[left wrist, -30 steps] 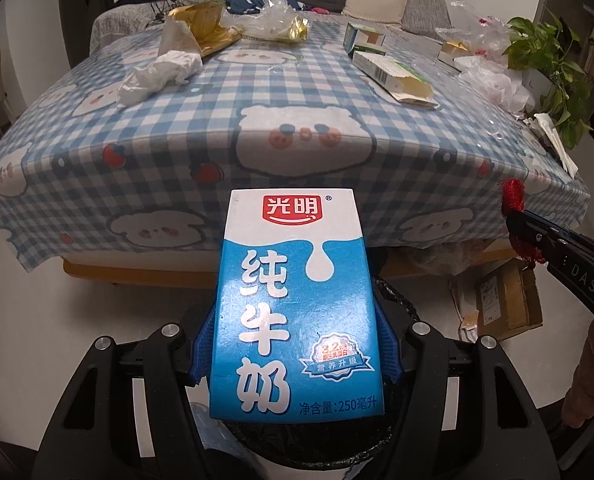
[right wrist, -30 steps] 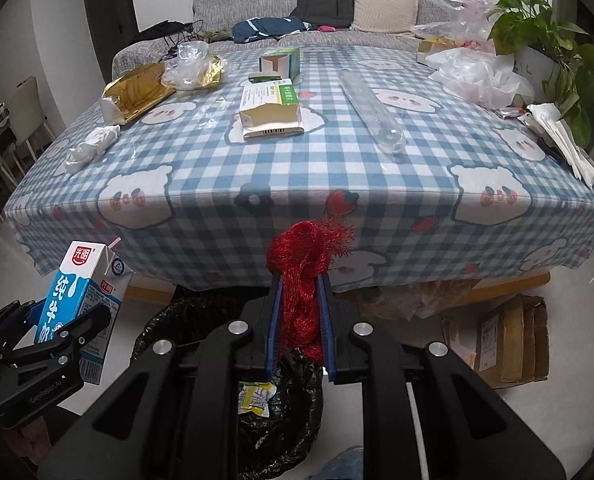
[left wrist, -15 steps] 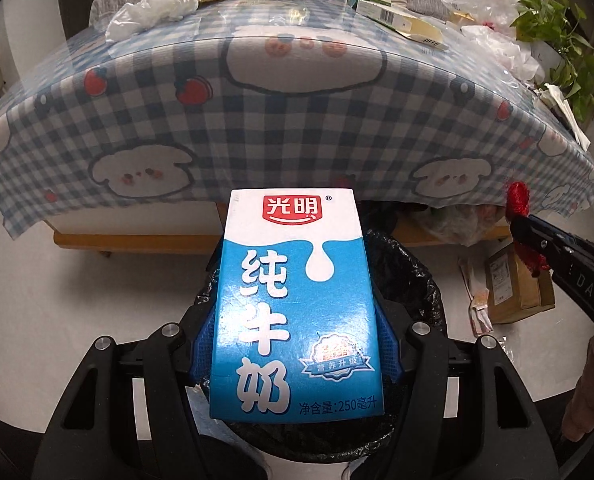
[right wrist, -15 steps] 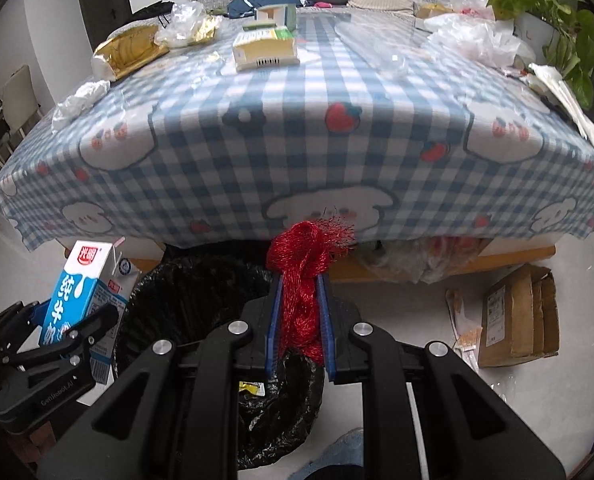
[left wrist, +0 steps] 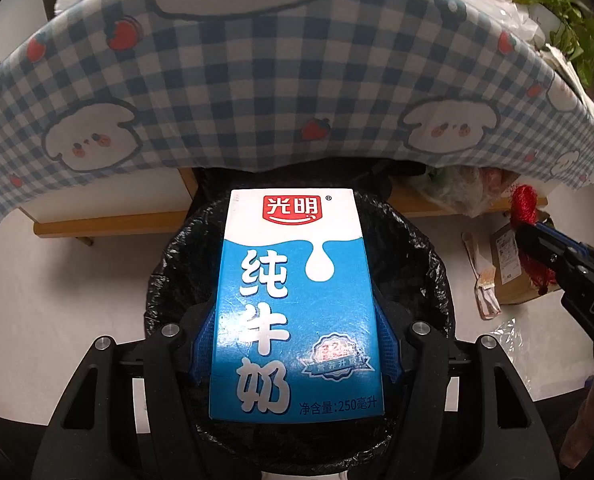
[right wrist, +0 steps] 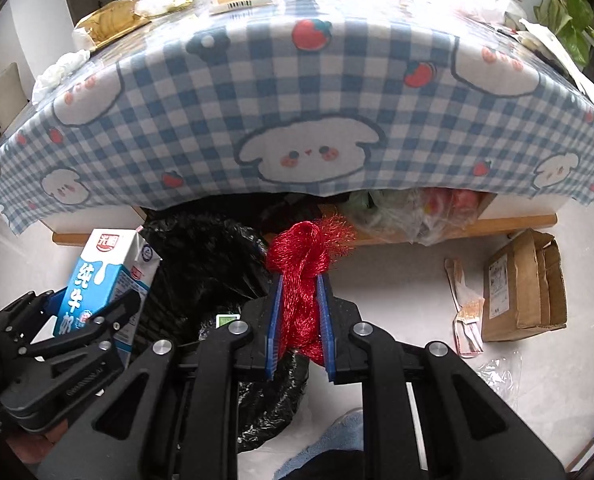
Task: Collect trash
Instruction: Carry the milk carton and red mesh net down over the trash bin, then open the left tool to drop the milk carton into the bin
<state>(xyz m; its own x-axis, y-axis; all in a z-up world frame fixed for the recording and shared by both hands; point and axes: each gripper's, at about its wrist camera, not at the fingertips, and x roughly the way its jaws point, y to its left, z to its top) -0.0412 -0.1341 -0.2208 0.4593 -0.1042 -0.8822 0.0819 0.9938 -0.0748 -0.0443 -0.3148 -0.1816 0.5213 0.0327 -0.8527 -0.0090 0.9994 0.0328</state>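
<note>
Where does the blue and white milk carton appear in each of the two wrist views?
Left wrist view: the milk carton fills the lower centre, clamped in the left hand-held gripper.
Right wrist view: the carton is at the lower left edge.
Shared landmark: the black bin bag, seen behind it in both views.

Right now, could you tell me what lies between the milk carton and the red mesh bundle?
In the right wrist view, the black-lined trash bin lies between the milk carton and the red mesh bundle.
</note>
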